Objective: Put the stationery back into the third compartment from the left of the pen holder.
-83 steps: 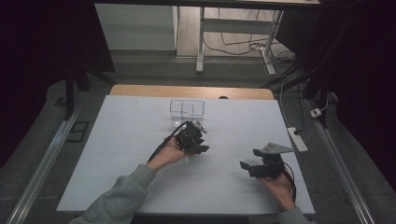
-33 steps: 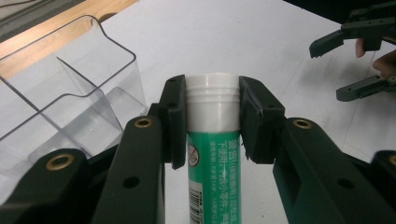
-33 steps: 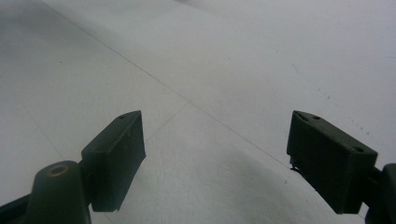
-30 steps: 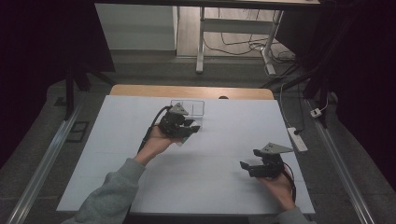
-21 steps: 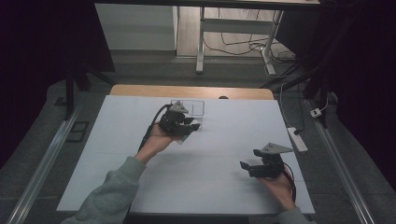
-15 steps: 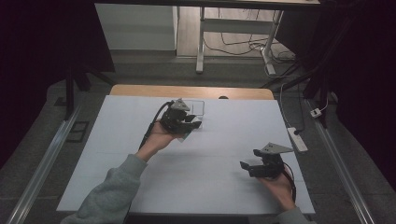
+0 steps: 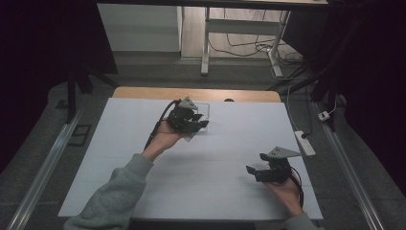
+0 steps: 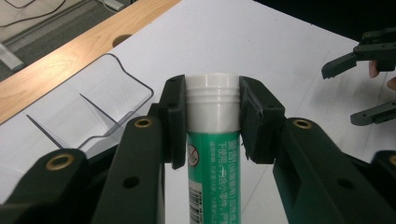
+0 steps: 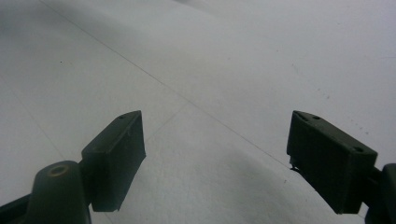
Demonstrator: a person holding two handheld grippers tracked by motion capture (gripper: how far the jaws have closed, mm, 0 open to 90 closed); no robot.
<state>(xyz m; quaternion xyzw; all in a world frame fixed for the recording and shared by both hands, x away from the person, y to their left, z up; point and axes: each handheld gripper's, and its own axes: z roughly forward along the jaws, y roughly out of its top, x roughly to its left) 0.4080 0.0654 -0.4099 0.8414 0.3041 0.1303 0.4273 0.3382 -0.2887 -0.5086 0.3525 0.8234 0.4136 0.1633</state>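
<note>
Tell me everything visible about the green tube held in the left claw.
The green tube is a round, plastic-looking stick with a white ribbed cap at its far end and a green body printed with white characters, a small prohibition symbol and a barcode lower down. It lies along the left claw, cap pointing away from the camera, with the two black pads clamping it at the cap and upper body. It is held above the white table, close to the clear plastic organizer, not touching it. Its lower end is out of frame.

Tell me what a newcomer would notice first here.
The green glue stick with its white cap, clamped upright between the left gripper pads, held beside the clear plastic divided organizer near the table's far edge. The right gripper rests near the front right, jaws wide apart with nothing between them.
</note>
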